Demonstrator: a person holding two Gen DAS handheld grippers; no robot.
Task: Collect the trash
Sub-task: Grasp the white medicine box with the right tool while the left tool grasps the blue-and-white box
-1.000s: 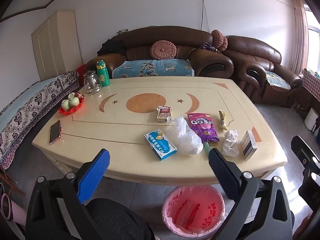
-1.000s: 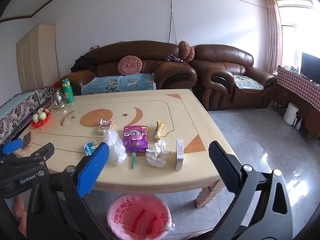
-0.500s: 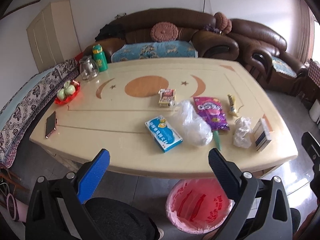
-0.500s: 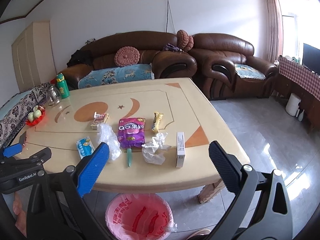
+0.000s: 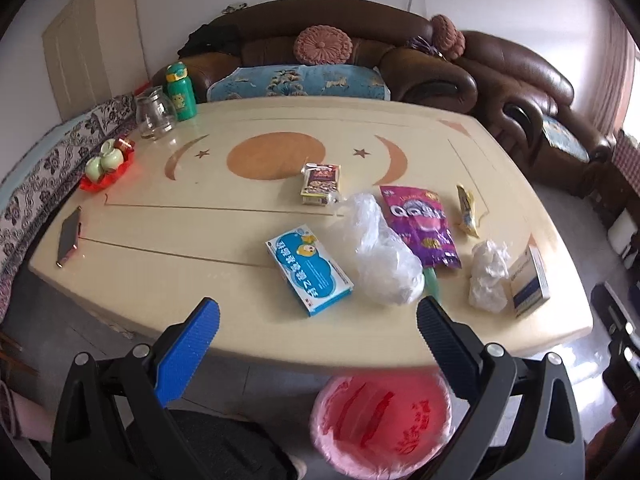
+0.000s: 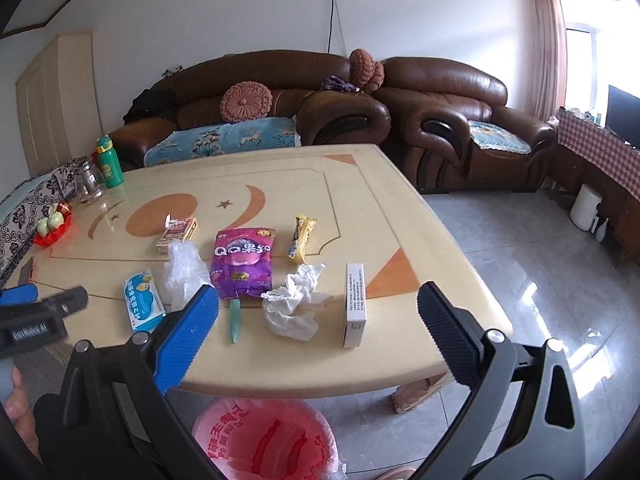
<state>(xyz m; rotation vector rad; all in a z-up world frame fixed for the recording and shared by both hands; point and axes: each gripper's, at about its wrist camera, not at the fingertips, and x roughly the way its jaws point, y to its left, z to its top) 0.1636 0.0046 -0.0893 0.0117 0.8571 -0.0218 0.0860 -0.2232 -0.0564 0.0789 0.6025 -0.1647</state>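
Left gripper [image 5: 318, 326]: jaws wide apart, nothing between them, held over the near edge of the cream table [image 5: 168, 216]. Right gripper [image 6: 318, 312]: jaws likewise spread, empty, also above the near edge.

Just beyond the left jaws, a blue medicine box [image 5: 309, 269] lies flat, with a crumpled clear plastic bag [image 5: 382, 258] beside it on the right. Past the bag, a purple snack pouch [image 5: 420, 224] lies flat; a green stick-shaped item [image 5: 432, 286] pokes out from under the pouch's near end. Further right: a wad of white tissue [image 5: 488, 276], then a white carton [image 5: 528, 280] standing on its long edge near the table's right corner. A yellow wrapper [image 5: 466, 210] lies behind the tissue. A small dark-printed packet [image 5: 320, 182] sits toward the table's centre.

A pink-lined trash bin [image 5: 382, 420] stands on the floor below the near table edge, partly under it.

Far left of table: a phone [image 5: 70, 236], a red dish with pale green cups [image 5: 106, 162], a glass jug [image 5: 154, 118], a green bottle [image 5: 180, 90]. Brown leather sofas [image 6: 440, 120] stand behind.
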